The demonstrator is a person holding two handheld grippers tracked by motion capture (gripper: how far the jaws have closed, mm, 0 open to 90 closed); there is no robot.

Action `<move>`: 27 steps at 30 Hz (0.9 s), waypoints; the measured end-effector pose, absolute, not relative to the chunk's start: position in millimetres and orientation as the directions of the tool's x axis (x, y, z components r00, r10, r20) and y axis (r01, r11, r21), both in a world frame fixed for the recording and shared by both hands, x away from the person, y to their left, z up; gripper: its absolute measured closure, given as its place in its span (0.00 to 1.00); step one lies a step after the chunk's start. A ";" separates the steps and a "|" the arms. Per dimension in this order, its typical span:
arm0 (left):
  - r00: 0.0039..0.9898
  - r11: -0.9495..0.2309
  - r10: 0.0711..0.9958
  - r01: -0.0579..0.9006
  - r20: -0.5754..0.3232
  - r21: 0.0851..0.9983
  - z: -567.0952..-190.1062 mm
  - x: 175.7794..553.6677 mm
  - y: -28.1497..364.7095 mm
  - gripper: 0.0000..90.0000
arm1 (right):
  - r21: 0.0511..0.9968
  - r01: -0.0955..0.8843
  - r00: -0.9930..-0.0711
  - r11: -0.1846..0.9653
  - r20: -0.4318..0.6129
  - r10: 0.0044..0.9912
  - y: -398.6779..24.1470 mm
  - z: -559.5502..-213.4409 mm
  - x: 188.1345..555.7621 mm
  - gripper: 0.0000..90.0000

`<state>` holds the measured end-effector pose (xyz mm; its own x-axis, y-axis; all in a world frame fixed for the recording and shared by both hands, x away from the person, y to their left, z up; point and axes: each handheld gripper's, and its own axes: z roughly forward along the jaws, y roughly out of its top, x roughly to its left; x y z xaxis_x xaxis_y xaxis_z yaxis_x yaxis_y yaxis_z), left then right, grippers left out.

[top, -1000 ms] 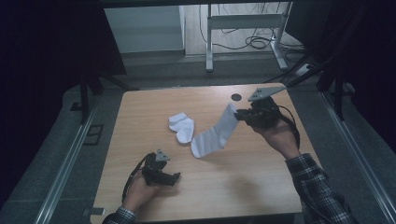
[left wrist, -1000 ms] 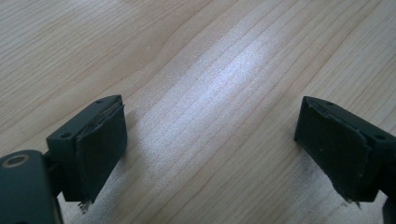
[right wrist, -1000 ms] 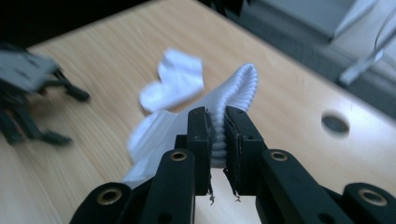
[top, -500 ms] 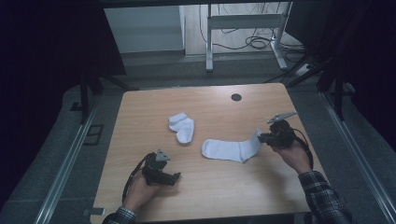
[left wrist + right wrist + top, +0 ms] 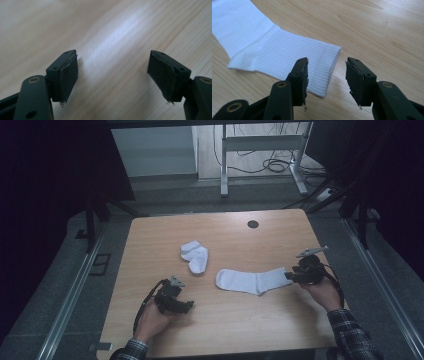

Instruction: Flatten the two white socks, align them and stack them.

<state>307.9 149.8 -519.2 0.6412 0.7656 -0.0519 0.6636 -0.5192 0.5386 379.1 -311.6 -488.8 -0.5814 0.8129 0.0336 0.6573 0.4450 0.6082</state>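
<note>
White sock (image 5: 252,281) lies flat, its cuff between our right gripper's (image 5: 325,82) just-opened jaws; withdrawing carelessly could snag and rumple it, while the left gripper (image 5: 112,75), near the sock's toe, gapes empty.

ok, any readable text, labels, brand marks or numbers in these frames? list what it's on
None: no legible text, label, brand or number in any view.
Flat sock: plain white, ribbed cuff, no print.
Folded sock: plain white; any mark too small to tell.
Table: bare wood grain, one dark round hole, no markings.
Left gripper and right gripper: black jaws, screw holes only, no lettering.
</note>
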 end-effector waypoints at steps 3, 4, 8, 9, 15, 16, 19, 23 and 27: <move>0.662 -0.524 0.749 0.626 -0.038 0.577 -511.5 313.3 140.7 0.28 | 0.603 0.655 -0.583 0.455 0.020 0.812 -310.1 -492.0 379.1 0.56; 0.663 -0.520 0.748 0.617 -0.034 0.590 -509.0 315.2 136.7 0.28 | 0.600 0.652 -0.588 0.463 0.014 0.809 -309.6 -493.0 379.4 0.54; 0.671 -0.508 0.741 0.585 -0.025 0.632 -502.6 325.5 119.0 0.34 | 0.592 0.648 -0.589 0.480 -0.010 0.808 -306.9 -496.2 379.4 0.53; 0.671 -0.505 0.741 0.577 -0.020 0.643 -502.1 328.7 113.7 0.35 | 0.593 0.648 -0.588 0.478 -0.011 0.809 -306.6 -496.4 379.1 0.53; 0.673 -0.494 0.740 0.550 -0.006 0.673 -504.8 351.1 81.7 0.42 | 0.603 0.649 -0.582 0.465 0.000 0.813 -307.6 -497.0 377.8 0.61; 0.670 -0.494 0.742 0.548 -0.001 0.675 -506.1 354.4 77.7 0.45 | 0.603 0.651 -0.582 0.461 0.006 0.813 -308.1 -497.3 377.7 0.64; 0.660 -0.483 0.751 0.548 0.001 0.683 -510.2 363.6 69.2 0.53 | 0.603 0.651 -0.584 0.461 0.010 0.811 -309.2 -498.0 377.7 0.69; 0.648 -0.464 0.762 0.543 0.003 0.700 -514.1 371.8 60.1 0.59 | 0.610 0.648 -0.579 0.456 0.006 0.815 -309.8 -499.3 378.8 0.69; 0.625 -0.474 0.780 0.548 0.039 0.689 -518.0 377.2 52.9 0.63 | 0.612 0.649 -0.569 0.452 -0.004 0.822 -310.7 -501.5 381.5 0.69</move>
<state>377.2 52.9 -518.0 0.6251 0.7796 0.0385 0.5482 -0.4736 0.6893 381.5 -310.7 -501.5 -0.5691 0.8223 -0.0036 0.6493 0.4521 0.6115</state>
